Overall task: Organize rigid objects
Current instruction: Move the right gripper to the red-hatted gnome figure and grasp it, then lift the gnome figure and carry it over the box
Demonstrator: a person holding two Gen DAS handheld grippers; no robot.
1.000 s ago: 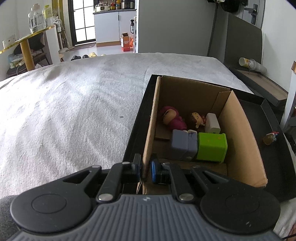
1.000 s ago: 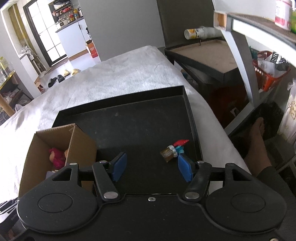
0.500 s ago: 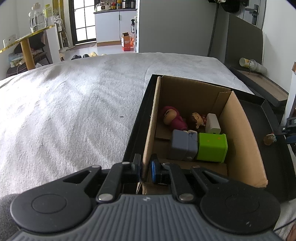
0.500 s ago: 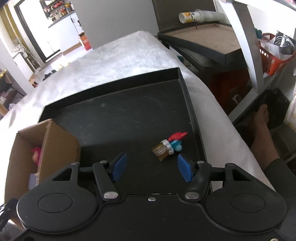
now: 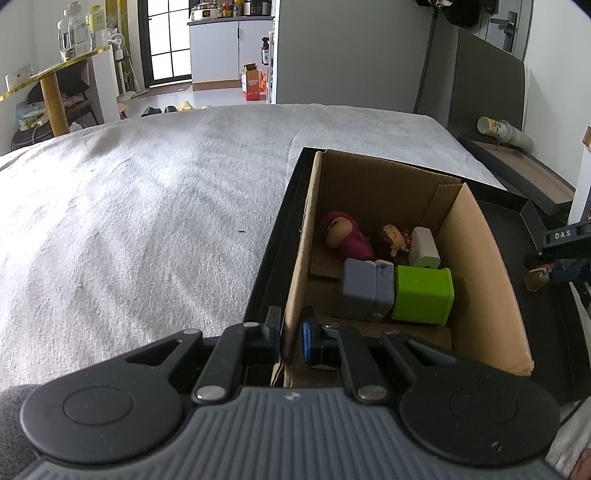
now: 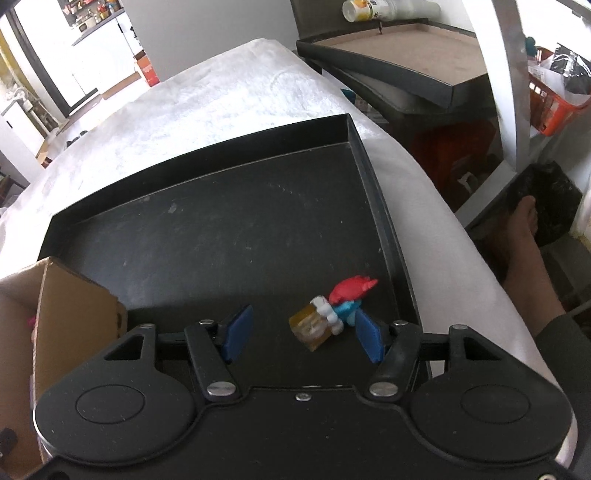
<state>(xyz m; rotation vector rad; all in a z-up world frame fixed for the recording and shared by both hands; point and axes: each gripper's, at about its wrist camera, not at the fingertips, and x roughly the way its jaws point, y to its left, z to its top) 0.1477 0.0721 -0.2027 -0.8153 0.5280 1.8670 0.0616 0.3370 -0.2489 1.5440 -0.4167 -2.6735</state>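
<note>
My left gripper [image 5: 291, 334] is shut on the near left wall of an open cardboard box [image 5: 476, 266] that stands in a black tray [image 6: 221, 229]. In the box lie a pink doll [image 5: 345, 236], a small brown-haired doll [image 5: 393, 238], a white block [image 5: 424, 253], a grey block [image 5: 365, 290] and a green block [image 5: 423, 295]. My right gripper [image 6: 301, 334] is open, low over the tray, with a small red, blue and amber figure [image 6: 332, 314] lying between its fingers, close to the right one. The figure also shows in the left wrist view [image 5: 537, 277].
The tray lies on a white cloth-covered surface [image 5: 147, 206]. The box corner [image 6: 77, 302] is left of my right gripper. A second dark tray [image 6: 399, 62] with a cup stack [image 6: 384, 9] sits beyond on the right. A person's bare foot [image 6: 524, 229] is at right.
My right gripper has moved forward and down toward the small figure, which now lies between its open fingers. The left gripper and the box have not moved.
</note>
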